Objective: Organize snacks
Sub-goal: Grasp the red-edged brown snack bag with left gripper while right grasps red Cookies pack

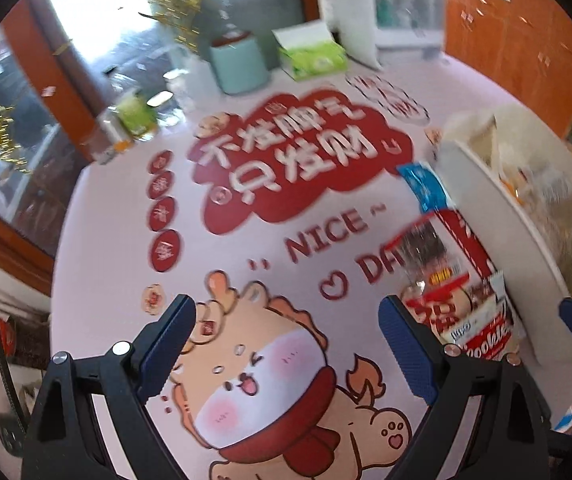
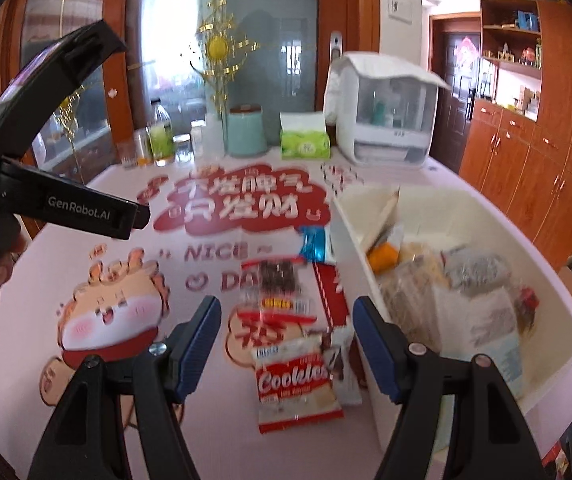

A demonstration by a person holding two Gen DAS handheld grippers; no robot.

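A: Left wrist view first. Where does the left gripper [image 1: 286, 344] stand?

B: Its fingers are spread wide and empty over the bench [image 1: 126, 220]. The cookie packet [image 1: 481, 332] lies off to its right, just beside the white bin [image 1: 497, 216].

A: And the right wrist view?

B: The right gripper [image 2: 286, 344] is also wide and empty. The cookie packet [image 2: 297, 380] lies just ahead between its fingers, long axis pointing away (so this hand is nearer). I count three snacks outside the white bin [image 2: 349, 248]: it, a clear wafer pack [image 2: 282, 292], a blue packet [image 2: 313, 244].
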